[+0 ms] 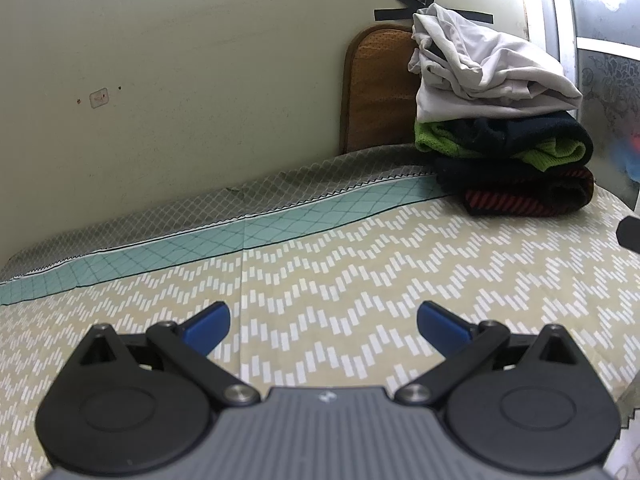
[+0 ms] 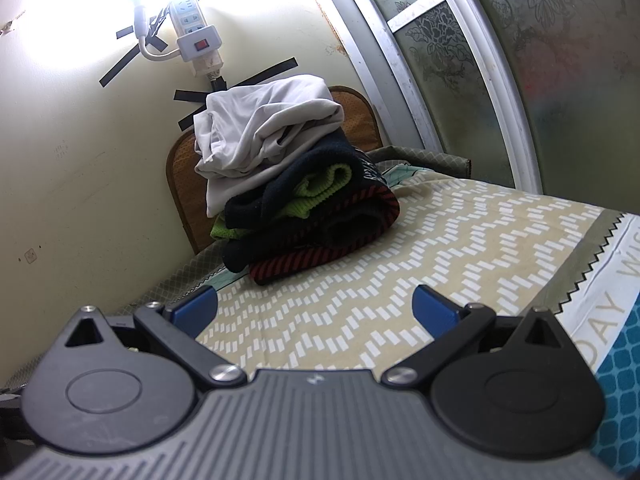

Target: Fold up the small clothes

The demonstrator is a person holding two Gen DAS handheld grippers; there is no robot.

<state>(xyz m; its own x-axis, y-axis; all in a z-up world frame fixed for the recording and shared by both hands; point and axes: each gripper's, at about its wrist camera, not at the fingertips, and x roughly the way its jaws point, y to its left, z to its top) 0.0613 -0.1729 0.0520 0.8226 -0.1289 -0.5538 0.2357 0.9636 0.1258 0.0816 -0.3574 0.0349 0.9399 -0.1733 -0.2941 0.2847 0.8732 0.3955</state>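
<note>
A pile of folded clothes (image 1: 508,128) stands at the far right of the bed: a white garment (image 1: 480,68) on top, a black and green one (image 1: 504,140) under it, a black and red striped one (image 1: 520,196) at the bottom. The same pile (image 2: 296,192) shows in the right wrist view, straight ahead by the wall. My left gripper (image 1: 323,322) is open and empty above the patterned bed cover (image 1: 360,264). My right gripper (image 2: 316,308) is open and empty, a short way in front of the pile.
A brown cushion (image 1: 376,88) leans on the pale wall behind the pile. A power strip (image 2: 196,36) is taped to the wall above it. A frosted sliding door (image 2: 500,60) stands to the right. The bed's edge (image 2: 616,320) lies at the right.
</note>
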